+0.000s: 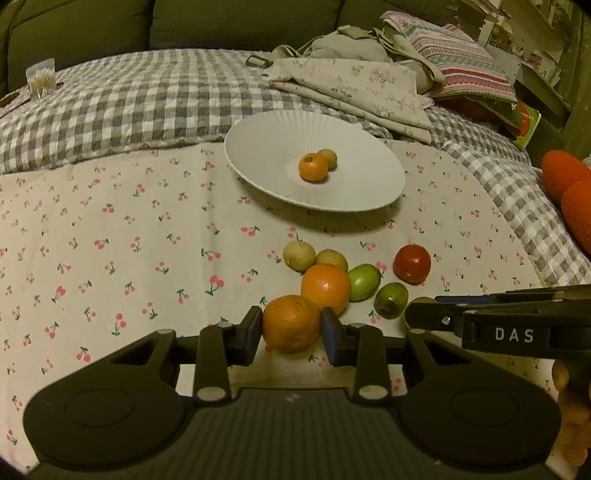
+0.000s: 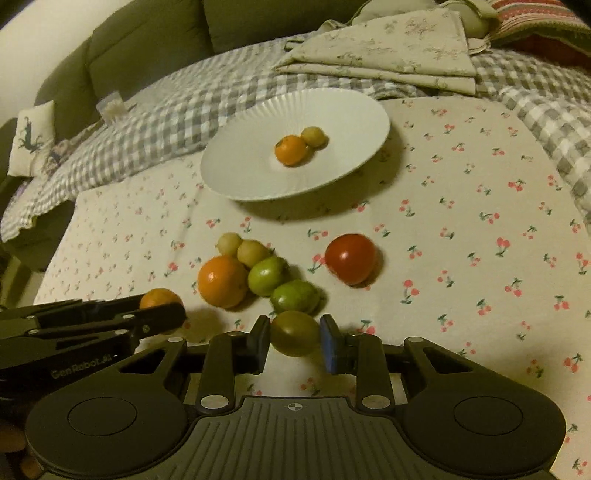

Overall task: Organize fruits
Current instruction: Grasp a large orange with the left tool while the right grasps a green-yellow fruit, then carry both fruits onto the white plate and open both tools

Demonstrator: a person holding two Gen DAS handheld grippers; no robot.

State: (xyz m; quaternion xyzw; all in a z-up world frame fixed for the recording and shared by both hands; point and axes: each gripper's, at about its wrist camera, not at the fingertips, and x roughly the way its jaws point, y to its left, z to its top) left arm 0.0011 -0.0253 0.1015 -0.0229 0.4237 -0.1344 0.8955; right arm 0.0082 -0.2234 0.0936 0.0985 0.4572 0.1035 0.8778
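Observation:
My left gripper (image 1: 291, 332) is shut on an orange (image 1: 291, 324) low over the cherry-print cloth. My right gripper (image 2: 294, 338) is shut on a dark green tomato (image 2: 294, 332). A white plate (image 1: 258, 147) holds a small orange (image 1: 313, 167) and a yellowish fruit (image 1: 328, 158); the plate also shows in the right wrist view (image 2: 240, 162). Loose on the cloth lie another orange (image 2: 222, 281), two green fruits (image 2: 266, 275) (image 2: 295, 297), two yellowish fruits (image 2: 253, 253) (image 2: 229, 243) and a red tomato (image 2: 350, 258).
Folded floral cloths (image 1: 354, 88) and a striped bag (image 1: 454, 55) lie behind the plate on a checked blanket (image 1: 129, 107). A green sofa back (image 1: 240, 22) stands behind. Orange-red objects (image 1: 569, 188) sit at the far right.

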